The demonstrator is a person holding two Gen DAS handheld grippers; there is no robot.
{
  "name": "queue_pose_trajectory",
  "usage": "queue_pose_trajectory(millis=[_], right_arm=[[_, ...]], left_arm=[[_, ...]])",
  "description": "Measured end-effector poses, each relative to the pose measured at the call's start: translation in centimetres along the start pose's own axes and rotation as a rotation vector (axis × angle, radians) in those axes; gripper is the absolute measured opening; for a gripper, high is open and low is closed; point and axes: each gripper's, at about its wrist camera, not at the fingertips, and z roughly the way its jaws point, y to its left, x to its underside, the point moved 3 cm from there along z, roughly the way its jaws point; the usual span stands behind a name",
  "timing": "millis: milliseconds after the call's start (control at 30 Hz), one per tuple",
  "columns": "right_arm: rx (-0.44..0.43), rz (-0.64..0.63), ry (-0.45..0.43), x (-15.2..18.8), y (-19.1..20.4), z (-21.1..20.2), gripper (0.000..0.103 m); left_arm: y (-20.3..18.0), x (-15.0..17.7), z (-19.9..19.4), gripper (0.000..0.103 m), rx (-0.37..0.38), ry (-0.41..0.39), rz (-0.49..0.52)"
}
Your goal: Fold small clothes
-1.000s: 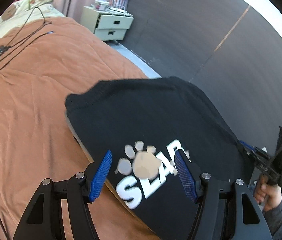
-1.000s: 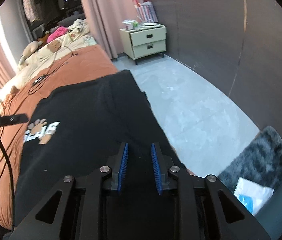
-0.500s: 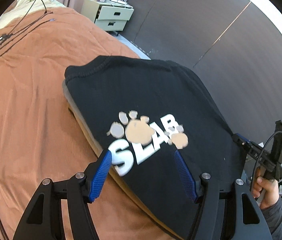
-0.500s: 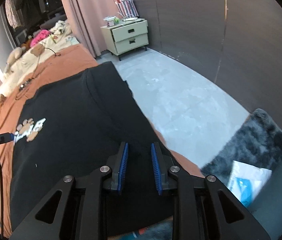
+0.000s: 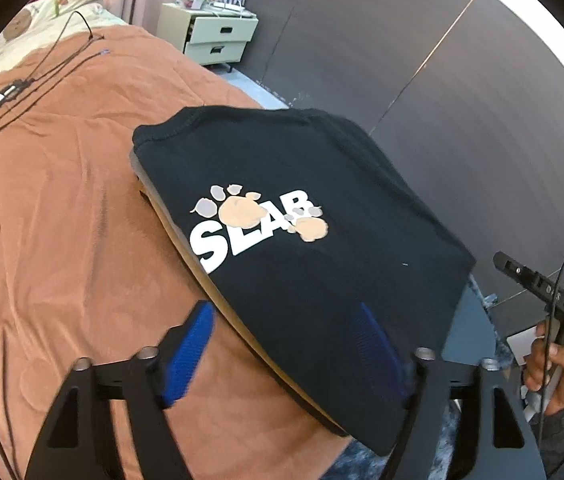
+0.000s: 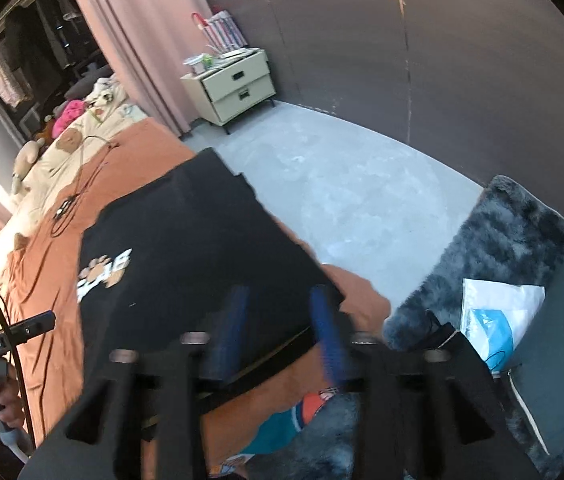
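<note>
Your black knit top with the white "SLAB" paw print lies folded flat at the edge of the bed's rust-brown blanket, soft, light and floppy, so pinch hems or corners, both the left hand-held gripper and right hand-held gripper opening, nothing pinched.

Left tool and right tool opening, apparently gripping nothing.

Both wrist cameras look steeply down, close over the bed's corner (left view from bedside, right from the foot), sharing the black shirt.
</note>
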Motion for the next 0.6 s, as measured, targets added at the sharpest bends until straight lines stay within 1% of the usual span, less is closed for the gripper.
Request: queue_pose_trajectory(millis=[33,67,100,167,200,267,333,433,600], right_arm=[[0.000,-0.006,-0.013,0.3,0.4,-0.5,0.073],[-0.001,-0.016,-0.023,0.8,1.0,-1.1,0.081],[-0.001,-0.020,-0.022,1.5,0.9,-1.5,0.081],[-0.001,-0.024,-0.001,2.5,0.9,-1.9,0.081],[-0.006,-0.021,0.000,2.9,0.9,-2.5,0.083],[-0.012,-0.006,-0.028,3.2,0.6,-3.9,0.095],[-0.017,0.000,-0.043,3.6,0.5,-5.1,0.103],[0.011,-0.028,-0.052,4.8,0.8,-6.1,0.103],[0.004,-0.032,-0.083,6.8,1.9,-8.8,0.103]], left_arm=[[-0.2,0.1,-0.4,0.089,0.000,-0.007,0.004],[-0.3,0.3,-0.8,0.089,-0.007,-0.013,0.012],[-0.5,0.6,-1.4,0.089,-0.023,-0.016,0.028],[-0.8,0.9,-2.4,0.090,-0.031,-0.020,0.044],[-0.9,1.1,-3.0,0.092,-0.041,-0.025,0.049],[-1.1,1.3,-4.1,0.097,-0.049,-0.042,0.055],[-1.1,1.7,-5.4,0.101,-0.046,-0.064,0.050],[-1.4,2.2,-6.9,0.102,-0.044,-0.082,0.044],[-2.0,3.9,-9.9,0.102,-0.058,-0.120,0.052]])
